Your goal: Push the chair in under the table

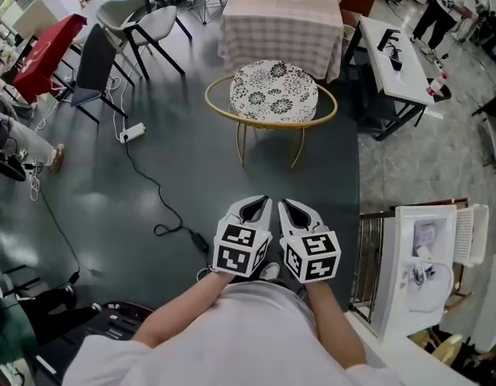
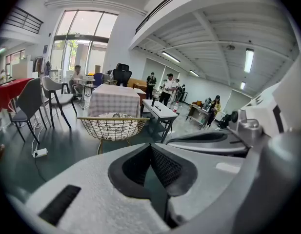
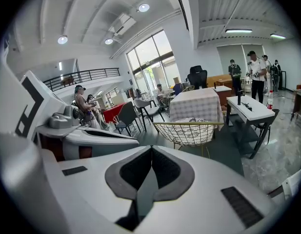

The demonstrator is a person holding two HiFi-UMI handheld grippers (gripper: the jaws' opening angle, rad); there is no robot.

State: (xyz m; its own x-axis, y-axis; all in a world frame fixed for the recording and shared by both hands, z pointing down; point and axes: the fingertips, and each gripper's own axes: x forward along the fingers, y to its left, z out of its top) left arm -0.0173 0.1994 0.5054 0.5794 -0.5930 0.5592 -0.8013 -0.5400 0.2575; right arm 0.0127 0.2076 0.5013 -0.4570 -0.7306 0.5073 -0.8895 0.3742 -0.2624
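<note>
Approach step: left gripper (image 1: 262, 203) and right gripper (image 1: 288, 205), fingers pressed together and empty, well apart from wire chair (image 1: 272, 95). Next: reach its near rim and push toward bench (image 1: 284, 22); remaining gap unclear.

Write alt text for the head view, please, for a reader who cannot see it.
Seen from above, a person holds the left gripper and right gripper side by side, both shut and empty, aimed at a gold wire chair with a patterned cushion. Behind the chair stands a table under a checked cloth.
</note>
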